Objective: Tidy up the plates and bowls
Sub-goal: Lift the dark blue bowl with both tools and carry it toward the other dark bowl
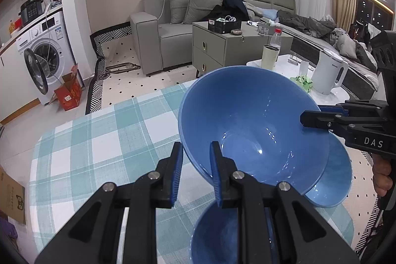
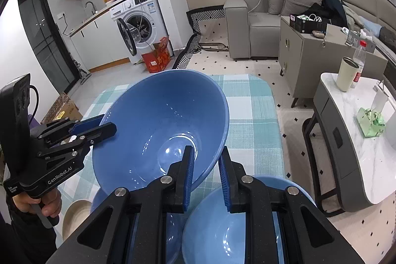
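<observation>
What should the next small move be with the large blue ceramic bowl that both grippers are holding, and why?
Probably carry the large blue ceramic bowl over the smaller blue bowl and lower it. The left gripper and right gripper each pinch its rim, lifted and tilted above the checked tablecloth.

Bright, sharp, fisheye-warped edges

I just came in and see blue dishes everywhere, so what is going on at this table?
A person is holding a large blue bowl up over the checked tablecloth with two handheld grippers. The left gripper is shut on the bowl's rim on one side and the right gripper is shut on the rim at the opposite side, so the bowl hangs tilted between them. Below it sit smaller blue bowls and a beige dish, which have not yet been stacked together.
</observation>
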